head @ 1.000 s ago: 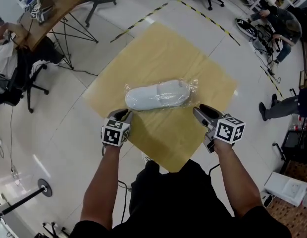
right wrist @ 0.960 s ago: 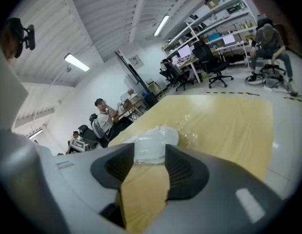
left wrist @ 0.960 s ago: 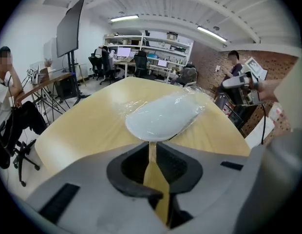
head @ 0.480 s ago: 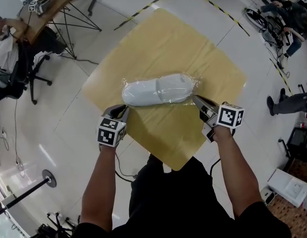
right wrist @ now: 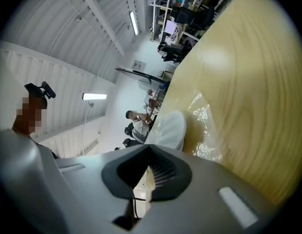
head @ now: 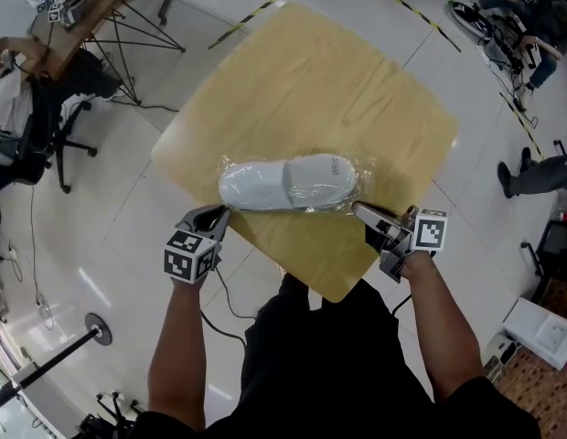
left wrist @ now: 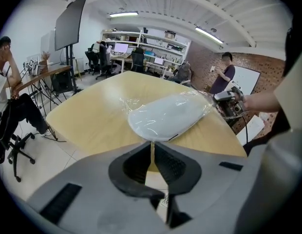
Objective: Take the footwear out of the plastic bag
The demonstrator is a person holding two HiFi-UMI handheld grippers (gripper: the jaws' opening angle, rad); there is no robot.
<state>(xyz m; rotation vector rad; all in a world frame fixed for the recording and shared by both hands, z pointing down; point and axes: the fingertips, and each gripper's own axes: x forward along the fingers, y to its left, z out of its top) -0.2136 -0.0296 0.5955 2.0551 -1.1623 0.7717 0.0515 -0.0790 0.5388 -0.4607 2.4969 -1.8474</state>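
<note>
We find the white slipper [head: 265, 183] inside its clear plastic bag [head: 347, 168], lying lengthwise on the yellow wooden table [head: 357, 80], close to the table's near-left edge. The left gripper [head: 221, 212] meets the bag's left end. Its jaws have just been closing and now pinch down to a thin slit on the film's edge. The right gripper [head: 356, 208] is at the bag's crinkled right corner with its jaws pressed together, and we cannot tell whether any film is caught between them.

Around the table we see a trestle desk [head: 91, 3] and an office chair [head: 46, 144] at the upper left. Striped floor tape [head: 256, 12] runs past the far corner, and a person [head: 526, 12] crouches at the upper right. A white box [head: 544, 329] sits at the lower right, a cable [head: 224, 302] trails under the left forearm, and a round stand base [head: 96, 327] sits at the lower left.

The person's torso crowds the table's near corner [head: 334, 295] – the tightest spot. Beyond the bag, broad wood runs to the far corner, and pale floor borders the left edge.
</note>
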